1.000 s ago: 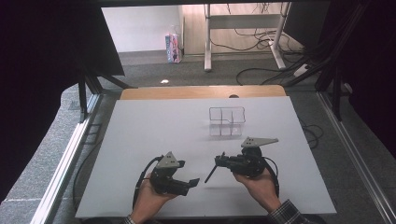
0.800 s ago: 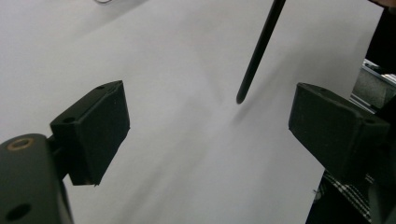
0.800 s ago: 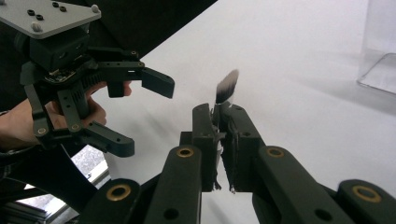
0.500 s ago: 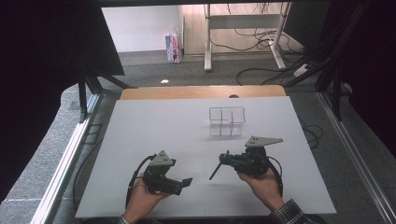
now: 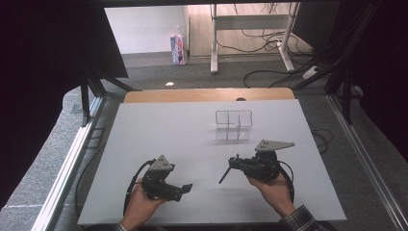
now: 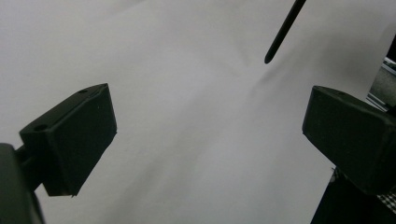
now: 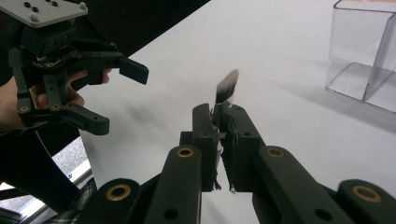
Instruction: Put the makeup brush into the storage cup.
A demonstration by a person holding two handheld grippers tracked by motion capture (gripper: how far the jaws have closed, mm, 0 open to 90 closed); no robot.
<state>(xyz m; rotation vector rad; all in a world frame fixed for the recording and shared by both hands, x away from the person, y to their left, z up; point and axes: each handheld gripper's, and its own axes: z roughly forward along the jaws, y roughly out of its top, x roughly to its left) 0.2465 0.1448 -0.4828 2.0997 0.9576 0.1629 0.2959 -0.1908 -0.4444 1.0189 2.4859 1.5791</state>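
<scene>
White and matte, the counter (image 5: pixel 144 144) is laid over a wooden board above a grey floor strewn with cables. A clear, hard-walled plastic organizer (image 5: pixel 234 125) with compartments is set toward the far side. A slim brush (image 5: pixel 224 175) with a black stick handle is pinched by the closed fingers of the right gripper (image 7: pixel 219 122), its soft bristle tuft (image 7: pixel 227 87) seen past them. It is judged light and stiff, best held along the handle. The left gripper (image 6: pixel 205 121) is held wide open and empty, near the counter's front edge
</scene>
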